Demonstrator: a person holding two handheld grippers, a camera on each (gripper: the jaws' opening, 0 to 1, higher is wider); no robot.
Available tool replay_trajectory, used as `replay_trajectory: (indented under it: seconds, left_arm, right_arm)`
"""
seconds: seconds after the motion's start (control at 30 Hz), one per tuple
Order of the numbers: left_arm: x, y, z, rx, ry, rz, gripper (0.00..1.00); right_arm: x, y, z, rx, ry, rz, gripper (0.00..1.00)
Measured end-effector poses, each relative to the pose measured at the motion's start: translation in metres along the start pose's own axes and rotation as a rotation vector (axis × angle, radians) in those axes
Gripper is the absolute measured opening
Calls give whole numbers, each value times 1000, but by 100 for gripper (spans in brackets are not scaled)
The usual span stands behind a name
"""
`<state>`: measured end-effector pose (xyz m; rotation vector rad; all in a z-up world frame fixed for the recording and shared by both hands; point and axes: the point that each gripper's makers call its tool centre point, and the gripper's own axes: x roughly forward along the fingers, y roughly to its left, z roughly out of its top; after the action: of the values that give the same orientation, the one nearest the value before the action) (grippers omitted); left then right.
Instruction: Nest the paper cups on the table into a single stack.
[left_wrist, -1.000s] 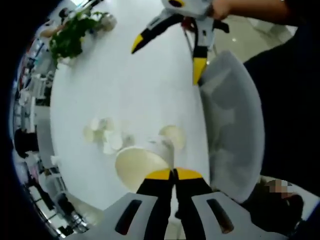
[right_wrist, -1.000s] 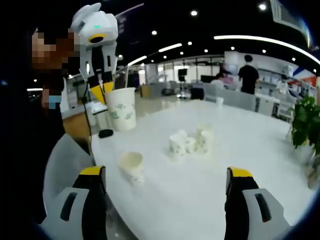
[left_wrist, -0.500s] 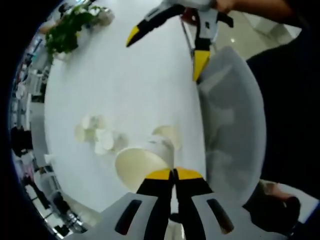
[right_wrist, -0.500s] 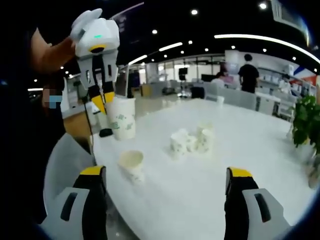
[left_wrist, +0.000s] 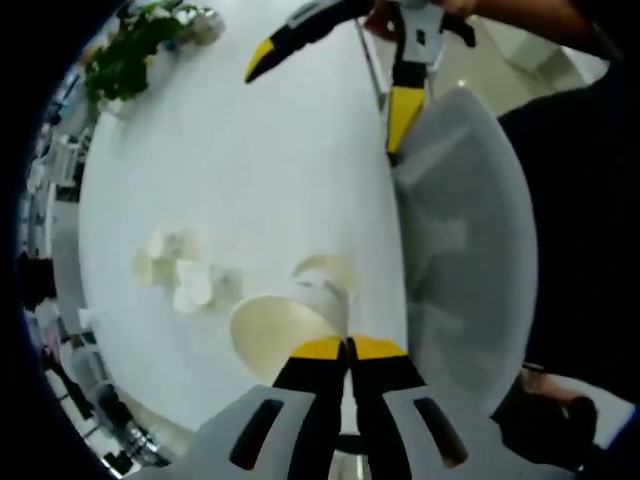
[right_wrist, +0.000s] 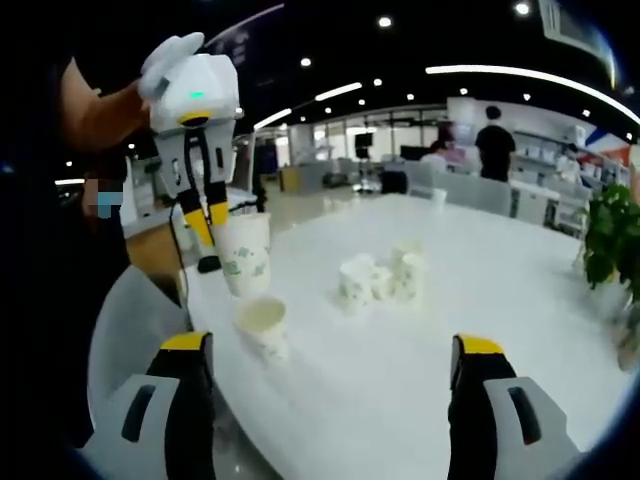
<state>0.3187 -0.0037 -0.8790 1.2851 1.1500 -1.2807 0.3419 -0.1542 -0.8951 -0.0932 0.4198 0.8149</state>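
Left tool pinches a cup just above another cup on the tabletop; right tool is spread wide.

One white paper cup with green print pinched by rim in left gripper, hanging just above upright open cup. Cluster of cups farther ahead, between right gripper's jaws.

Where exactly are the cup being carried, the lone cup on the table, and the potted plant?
Carried paper cup (right_wrist: 243, 255): right gripper view, printed side wall.
Lone paper cup (right_wrist: 262, 322): right gripper view, open rim.
Potted plant (right_wrist: 607, 240): right gripper view, leaves.
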Motion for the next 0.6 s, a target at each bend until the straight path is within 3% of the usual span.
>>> replay_trajectory:
  seconds: [0.6]
  left_arm:
    - [27,1,0,-32,5,-35,0]
  right_arm:
    - [1,2,-4,11,3,-1,96]
